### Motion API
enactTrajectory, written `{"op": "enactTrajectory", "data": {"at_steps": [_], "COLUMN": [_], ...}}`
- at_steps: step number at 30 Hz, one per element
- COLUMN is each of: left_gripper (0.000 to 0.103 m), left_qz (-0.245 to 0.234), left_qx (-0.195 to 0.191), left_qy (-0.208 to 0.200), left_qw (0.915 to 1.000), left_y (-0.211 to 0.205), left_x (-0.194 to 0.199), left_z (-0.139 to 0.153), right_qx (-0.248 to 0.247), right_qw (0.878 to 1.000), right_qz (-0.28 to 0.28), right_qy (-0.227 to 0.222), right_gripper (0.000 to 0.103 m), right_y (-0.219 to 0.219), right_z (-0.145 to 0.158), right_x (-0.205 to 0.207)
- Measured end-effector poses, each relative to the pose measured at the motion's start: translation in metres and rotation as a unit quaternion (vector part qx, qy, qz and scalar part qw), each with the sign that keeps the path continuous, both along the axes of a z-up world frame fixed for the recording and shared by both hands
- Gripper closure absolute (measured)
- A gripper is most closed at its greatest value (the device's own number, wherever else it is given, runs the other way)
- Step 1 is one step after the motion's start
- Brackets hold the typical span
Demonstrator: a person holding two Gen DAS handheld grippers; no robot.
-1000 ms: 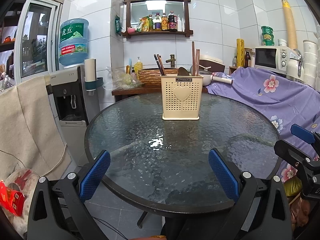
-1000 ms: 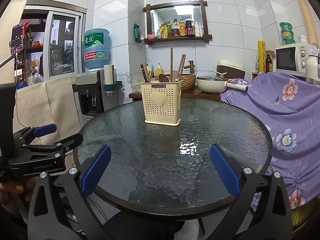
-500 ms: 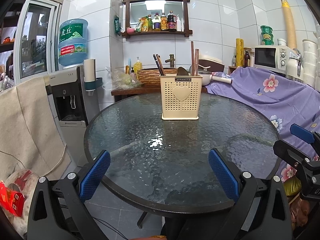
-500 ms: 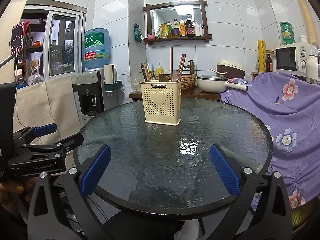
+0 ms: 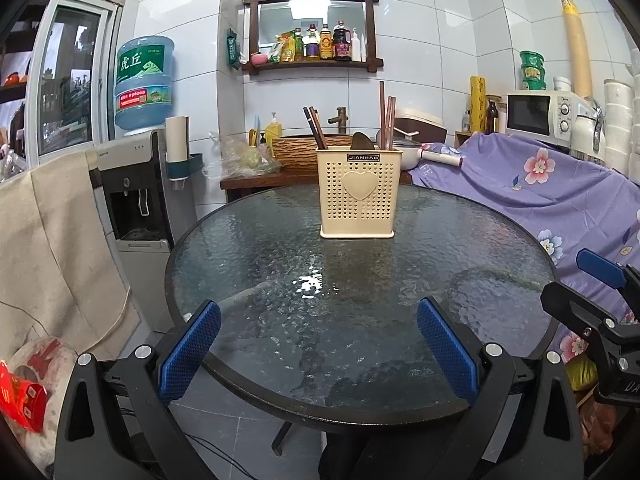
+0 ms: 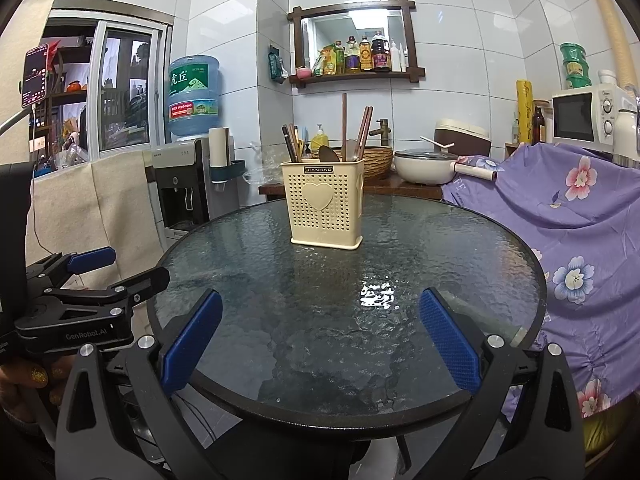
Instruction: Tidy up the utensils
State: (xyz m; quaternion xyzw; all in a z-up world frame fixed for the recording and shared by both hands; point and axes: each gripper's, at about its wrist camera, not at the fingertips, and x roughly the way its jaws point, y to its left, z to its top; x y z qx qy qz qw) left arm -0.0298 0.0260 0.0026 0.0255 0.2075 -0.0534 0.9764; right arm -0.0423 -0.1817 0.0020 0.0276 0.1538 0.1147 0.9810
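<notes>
A round table (image 5: 248, 248) with a dark rim and a rippled glass top filled the middle of both views, its surface bare except for one item. Toward twelve o'clock on the glass, well back from the near edge, stood the utensil holder (image 5: 359, 194), a cream plastic box pierced with small holes, carrying a raised heart on its front and a dark label reading JIANHAO along its top edge; it sat upright and square on the glass. Inside it, dark chopsticks (image 5: 316, 131) leaned toward eleven o'clock at the left end, taller reddish-brown chopsticks (image 5: 386, 114) rose nearly upright at the right end, and the rounded head of a dark spoon (image 5: 362, 142) showed between them just above the rim. From the holder down to six o'clock the glass lay open, and the table's rim curved clear at three and nine o'clock. The left gripper (image 5: 316, 346) hung over the near rim at six o'clock with its blue-padded fingers (image 5: 188, 350) spread wide and nothing between them. The right gripper (image 6: 318, 340) was held likewise at six o'clock in its own view, released and empty, its blue pads (image 6: 448, 338) far apart. In the right wrist view the left gripper appeared at nine o'clock, beside the table edge.
</notes>
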Motion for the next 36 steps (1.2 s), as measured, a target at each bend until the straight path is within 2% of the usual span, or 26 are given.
{"op": "enactTrajectory", "data": {"at_steps": [12,36], "left_gripper": [0.006,0.006], "left_qz": [0.018,0.019], "left_qx": [0.003,0.012], "left_qy": [0.004,0.004], "left_qw": [0.9998,0.9997], "left_y": [0.0028,0.001], "left_x": [0.002,0.0024], "left_z": [0.0005,0.0018], "right_qx": [0.0,0.0], "right_qw": [1.0,1.0], "right_qz": [0.0,0.001], "right_qy": [0.002,0.003], "right_gripper": [0.006,0.006], "right_y": [0.0009,0.0021], "right_z": [-0.0005,-0.0009], "right_x": [0.0,-0.0001]}}
